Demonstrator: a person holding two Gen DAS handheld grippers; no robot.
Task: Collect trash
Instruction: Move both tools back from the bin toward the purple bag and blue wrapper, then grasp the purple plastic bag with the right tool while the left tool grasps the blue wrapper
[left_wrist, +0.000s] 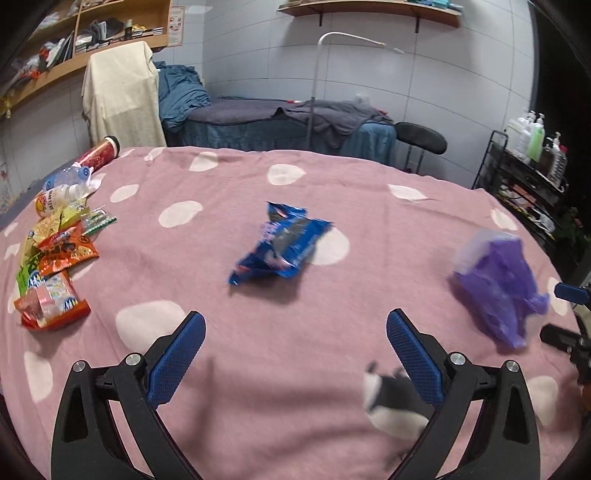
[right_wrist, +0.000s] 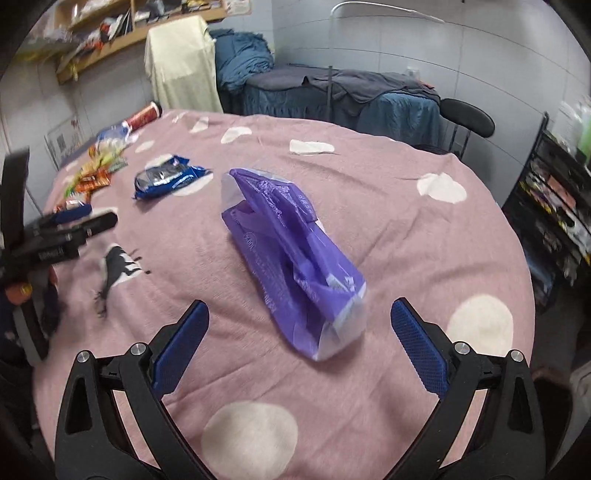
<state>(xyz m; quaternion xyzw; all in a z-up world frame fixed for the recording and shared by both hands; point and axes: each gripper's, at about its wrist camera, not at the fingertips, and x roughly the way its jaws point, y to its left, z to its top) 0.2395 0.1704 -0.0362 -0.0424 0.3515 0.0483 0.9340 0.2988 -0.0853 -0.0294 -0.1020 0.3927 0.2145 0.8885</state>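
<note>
A crumpled blue snack wrapper (left_wrist: 280, 245) lies mid-table on the pink spotted cloth (left_wrist: 258, 184), a short way ahead of my left gripper (left_wrist: 295, 325), which is open and empty. A purple plastic bag (left_wrist: 498, 284) lies to its right. In the right wrist view the same purple bag (right_wrist: 291, 254) stretches lengthwise just ahead of my right gripper (right_wrist: 299, 314), whose fingers stand open on either side of the bag's near end without touching it. The blue wrapper (right_wrist: 166, 181) shows at the far left there.
A pile of snack packets (left_wrist: 51, 266), bottles (left_wrist: 62, 188) and a red can (left_wrist: 99, 155) sits at the table's left edge. Behind stand a cloth-draped chair (left_wrist: 118, 92), a blue-covered bed (left_wrist: 280, 125), a black stool (left_wrist: 421, 136) and a black shelf cart (left_wrist: 524, 177) at right.
</note>
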